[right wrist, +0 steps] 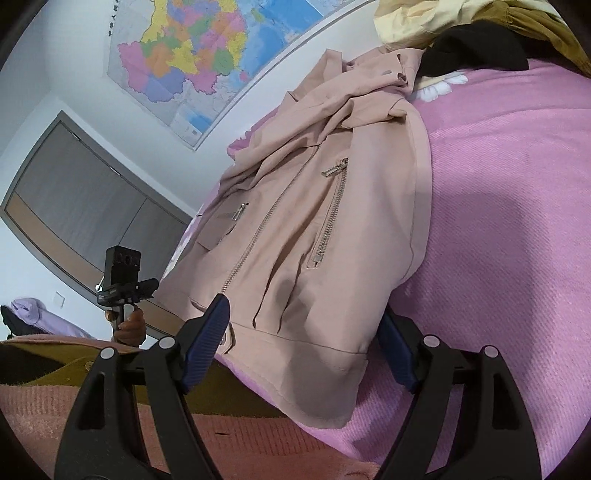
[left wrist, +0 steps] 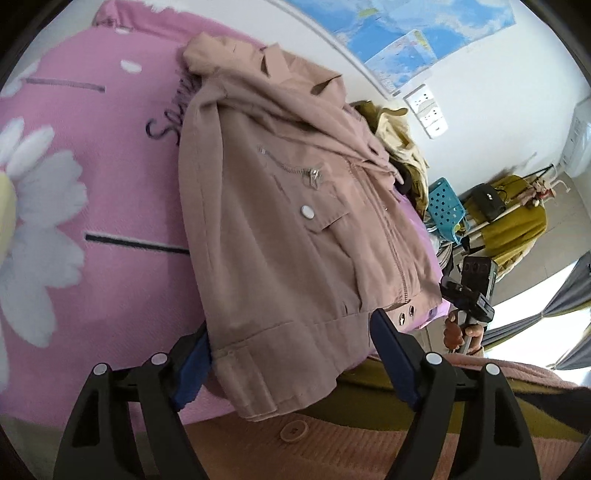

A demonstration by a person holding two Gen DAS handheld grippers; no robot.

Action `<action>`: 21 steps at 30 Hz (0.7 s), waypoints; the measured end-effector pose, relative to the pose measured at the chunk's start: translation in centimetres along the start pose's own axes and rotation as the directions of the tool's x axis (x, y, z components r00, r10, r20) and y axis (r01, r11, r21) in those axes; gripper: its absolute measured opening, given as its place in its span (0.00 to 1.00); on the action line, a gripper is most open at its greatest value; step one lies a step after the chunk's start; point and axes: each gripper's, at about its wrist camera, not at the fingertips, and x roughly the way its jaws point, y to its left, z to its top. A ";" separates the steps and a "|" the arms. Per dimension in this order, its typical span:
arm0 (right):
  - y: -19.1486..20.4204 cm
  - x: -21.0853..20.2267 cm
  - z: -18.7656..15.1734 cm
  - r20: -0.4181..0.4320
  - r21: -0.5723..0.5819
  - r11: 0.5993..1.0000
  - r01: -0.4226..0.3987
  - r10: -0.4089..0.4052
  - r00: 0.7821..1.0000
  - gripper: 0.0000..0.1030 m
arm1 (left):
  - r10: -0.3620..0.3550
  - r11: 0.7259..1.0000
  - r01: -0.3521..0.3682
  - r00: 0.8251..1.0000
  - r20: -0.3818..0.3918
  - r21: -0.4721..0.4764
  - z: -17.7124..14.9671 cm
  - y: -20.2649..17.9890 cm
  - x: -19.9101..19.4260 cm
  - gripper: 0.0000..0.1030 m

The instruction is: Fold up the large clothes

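Jacket (left wrist: pixel 280 221): dusty pink, zip-front, laid face up on the pink bedspread (left wrist: pixel 110 184), hem toward the near edge, collar and sleeves bunched at the far end.
Jacket details: silver chest zipper pull (left wrist: pixel 314 177), round snap (left wrist: pixel 307 211) on a pocket flap, long diagonal front zip (right wrist: pixel 266 221) seen from the right wrist view.
Hem: hanging slightly over the bed's near edge, one bottom corner (left wrist: pixel 255 402) drooping lowest.
Left gripper (left wrist: pixel 291 354): jaws spread wide, blue pads either side of the hem; left pad (left wrist: pixel 195 362) close against the cloth edge, possibly touching, hard to say through the lens warp; nothing clamped.
Right gripper (right wrist: pixel 306 343): jaws wide too, straddling the jacket's other bottom corner, right pad (right wrist: pixel 397 354) partly tucked behind the fabric; no pinch visible.
Hands: each seen from the opposite camera gripping a handle, right hand (left wrist: pixel 458 332), left hand (right wrist: pixel 129 325).
Bedspread: pink with white daisy print (left wrist: pixel 40 206) and dark lettering.
Beyond the jacket: heap of yellow, olive and black clothes (right wrist: pixel 461 33) at the far end of the bed.
Wall: coloured map (right wrist: pixel 192 51) above the bed.
Foreground: person's ribbed pink garment with a round button (left wrist: pixel 293 430).
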 end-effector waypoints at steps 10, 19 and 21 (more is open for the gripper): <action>0.5 1.5 0.1 0.017 -0.013 0.999 -0.031 0.032 0.999 0.62 | 0.006 1.000 -0.005 1.000 0.019 -0.012 1.4 -0.8 2.2 0.53; -0.5 1.6 0.4 0.050 0.056 0.991 -0.123 0.120 0.992 0.47 | 0.027 0.999 -0.026 0.998 0.054 -0.021 1.1 -1.0 2.2 0.55; -0.7 2.5 0.3 0.040 0.101 0.981 -0.167 0.164 0.986 0.22 | 0.054 0.998 -0.053 0.998 0.044 -0.038 1.5 -1.1 2.8 0.21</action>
